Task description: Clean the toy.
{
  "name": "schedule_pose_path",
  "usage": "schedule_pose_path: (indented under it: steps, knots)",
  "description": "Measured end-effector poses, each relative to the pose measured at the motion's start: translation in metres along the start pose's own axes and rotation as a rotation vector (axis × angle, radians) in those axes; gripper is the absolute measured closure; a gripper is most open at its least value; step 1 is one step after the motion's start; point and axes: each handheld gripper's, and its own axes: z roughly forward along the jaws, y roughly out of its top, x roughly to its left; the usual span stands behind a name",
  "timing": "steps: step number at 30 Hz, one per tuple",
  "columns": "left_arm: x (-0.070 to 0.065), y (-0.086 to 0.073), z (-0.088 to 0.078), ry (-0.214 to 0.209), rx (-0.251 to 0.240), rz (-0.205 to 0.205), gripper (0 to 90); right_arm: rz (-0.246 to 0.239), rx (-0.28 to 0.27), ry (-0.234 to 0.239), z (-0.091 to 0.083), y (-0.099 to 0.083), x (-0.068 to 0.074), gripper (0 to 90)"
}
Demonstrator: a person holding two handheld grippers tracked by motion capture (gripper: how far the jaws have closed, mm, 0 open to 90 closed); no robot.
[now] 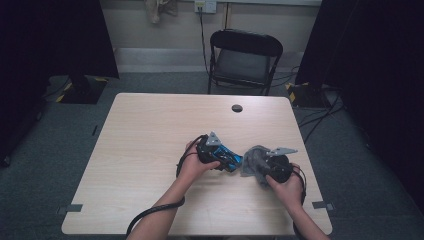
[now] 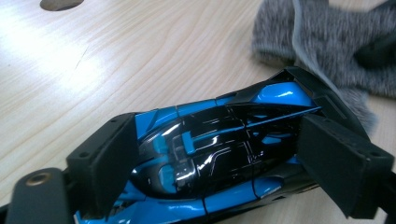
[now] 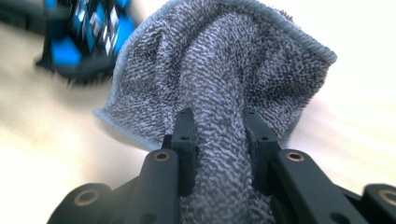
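A blue and black toy car (image 2: 219, 154) lies on its side between the pads of my left gripper (image 2: 224, 163), which press on its two flanks. From above, the car (image 1: 231, 161) sits at the table's middle right with my left gripper (image 1: 222, 156) shut on it. A grey fluffy cloth (image 3: 219, 70) is bunched between the jaws of my right gripper (image 3: 219, 135), which is shut on it. The cloth (image 1: 252, 160) hangs just right of the car, close to its nose, with my right gripper (image 1: 267, 167) behind it. The car (image 3: 88, 32) shows blurred beyond the cloth.
The light wooden table (image 1: 150, 130) has a round cable hole (image 1: 237, 108) near its far edge. A black folding chair (image 1: 244, 60) stands behind the table. Dark curtains hang at both sides, and cables trail over the floor at the right.
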Motion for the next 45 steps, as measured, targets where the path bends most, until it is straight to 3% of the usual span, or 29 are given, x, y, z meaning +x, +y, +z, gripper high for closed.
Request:
schedule_pose_path:
  steps: [5, 10, 13, 18, 20, 22, 26, 32, 38, 45]
  knots:
    - [0.0, -0.001, -0.001, -0.002, -0.006, -0.013, 15.0, 0.039, -0.063, -0.031, -0.004, 0.026, -0.016, 71.5]
    - [0.0, -0.002, 0.0, 0.015, -0.001, -0.039, 12.4, 0.029, -0.08, -0.058, 0.015, 0.054, -0.018, 71.5]
    - [0.0, -0.001, 0.001, 0.014, 0.015, -0.045, 11.5, 0.01, -0.076, -0.046, 0.029, 0.067, -0.014, 71.5]
    - [0.002, -0.002, 0.002, 0.007, 0.01, -0.051, 9.6, 0.02, -0.097, 0.014, 0.05, 0.084, -0.002, 71.3]
    - [0.002, -0.002, 0.002, 0.004, 0.006, -0.048, 9.6, 0.002, -0.108, 0.054, 0.057, 0.091, 0.004, 71.3]
    - [0.003, -0.003, 0.002, 0.001, -0.003, -0.046, 9.6, -0.02, -0.092, 0.062, 0.064, 0.096, 0.01, 71.1]
    - [0.003, -0.003, 0.002, 0.002, -0.002, -0.043, 9.6, -0.055, -0.052, 0.113, 0.08, 0.099, 0.017, 70.2]
    - [0.003, -0.003, 0.002, 0.0, -0.005, -0.043, 9.5, -0.101, 0.016, 0.122, 0.093, 0.094, 0.022, 68.1]
    - [0.003, -0.004, 0.002, -0.002, -0.004, -0.041, 9.5, -0.071, 0.022, 0.171, 0.094, 0.09, 0.019, 68.3]
    - [0.004, -0.004, 0.002, -0.001, -0.006, -0.038, 9.4, -0.075, 0.031, 0.155, 0.093, 0.091, 0.023, 69.5]
